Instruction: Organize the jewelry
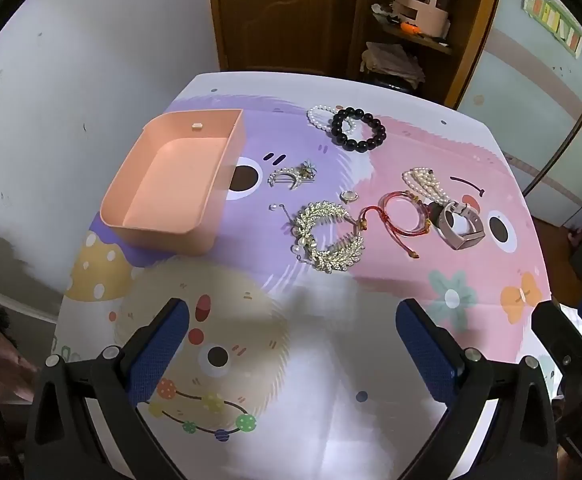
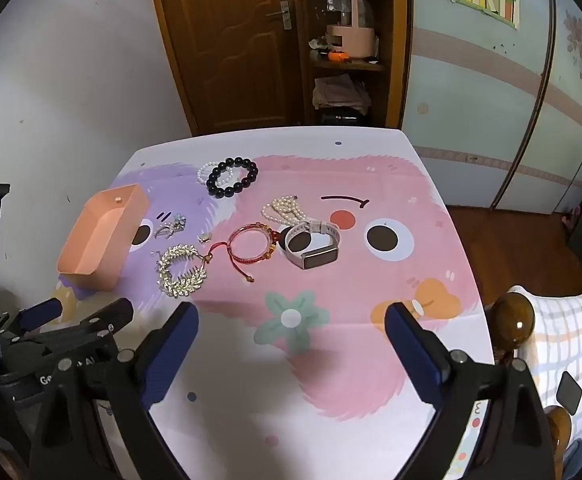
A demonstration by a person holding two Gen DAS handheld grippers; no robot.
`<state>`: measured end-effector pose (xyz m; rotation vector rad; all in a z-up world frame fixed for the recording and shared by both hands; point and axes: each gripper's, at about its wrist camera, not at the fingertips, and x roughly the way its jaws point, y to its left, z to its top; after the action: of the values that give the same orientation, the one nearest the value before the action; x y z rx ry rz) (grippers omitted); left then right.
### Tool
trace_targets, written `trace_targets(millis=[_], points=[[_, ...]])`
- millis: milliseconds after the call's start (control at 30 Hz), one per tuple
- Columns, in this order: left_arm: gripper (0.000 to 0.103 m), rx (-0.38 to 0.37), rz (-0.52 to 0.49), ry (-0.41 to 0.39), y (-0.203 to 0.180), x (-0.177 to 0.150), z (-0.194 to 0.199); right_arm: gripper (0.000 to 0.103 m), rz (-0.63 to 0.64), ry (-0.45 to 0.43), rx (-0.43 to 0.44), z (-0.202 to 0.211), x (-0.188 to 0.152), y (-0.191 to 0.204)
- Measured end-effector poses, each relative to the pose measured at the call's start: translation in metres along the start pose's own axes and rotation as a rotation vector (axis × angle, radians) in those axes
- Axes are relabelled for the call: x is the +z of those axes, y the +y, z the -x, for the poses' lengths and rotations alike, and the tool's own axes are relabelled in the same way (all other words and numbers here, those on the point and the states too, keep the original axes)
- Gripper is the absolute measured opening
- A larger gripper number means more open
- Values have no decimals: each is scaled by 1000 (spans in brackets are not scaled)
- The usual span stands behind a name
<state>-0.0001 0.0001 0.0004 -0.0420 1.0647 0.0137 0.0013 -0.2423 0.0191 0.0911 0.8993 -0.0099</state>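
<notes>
An empty peach box (image 1: 171,184) (image 2: 99,238) stands at the table's left. Jewelry lies to its right: a gold leaf hair comb (image 1: 329,236) (image 2: 181,266), a small silver brooch (image 1: 291,176) (image 2: 171,226), a red cord bracelet (image 1: 401,216) (image 2: 251,240), a pink watch (image 1: 461,224) (image 2: 313,242), a pearl strand (image 1: 423,182) (image 2: 283,208), and a black bead bracelet (image 1: 357,128) (image 2: 233,176) over a white pearl bracelet (image 1: 319,114). My left gripper (image 1: 291,320) and right gripper (image 2: 291,320) are open and empty above the near table.
The table wears a pastel cartoon cloth (image 1: 431,292) (image 2: 371,184). A wooden door (image 2: 231,40) and shelves (image 2: 347,52) stand behind it. A chair with checked fabric (image 2: 563,328) is at the right edge.
</notes>
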Motion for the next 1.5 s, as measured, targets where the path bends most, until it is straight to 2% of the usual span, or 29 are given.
trace_targets(millis=[233, 367, 733, 1500], points=[[102, -3, -14, -32, 0, 0, 5, 95, -1, -4, 10, -2, -1, 2], [102, 14, -32, -36, -13, -3, 0, 95, 3, 1, 0, -5, -3, 4], [102, 7, -57, -46, -12, -6, 8, 95, 12, 1, -8, -3, -3, 4], [102, -5, -54, -20, -11, -5, 0, 93, 22, 3, 5, -10, -3, 5]])
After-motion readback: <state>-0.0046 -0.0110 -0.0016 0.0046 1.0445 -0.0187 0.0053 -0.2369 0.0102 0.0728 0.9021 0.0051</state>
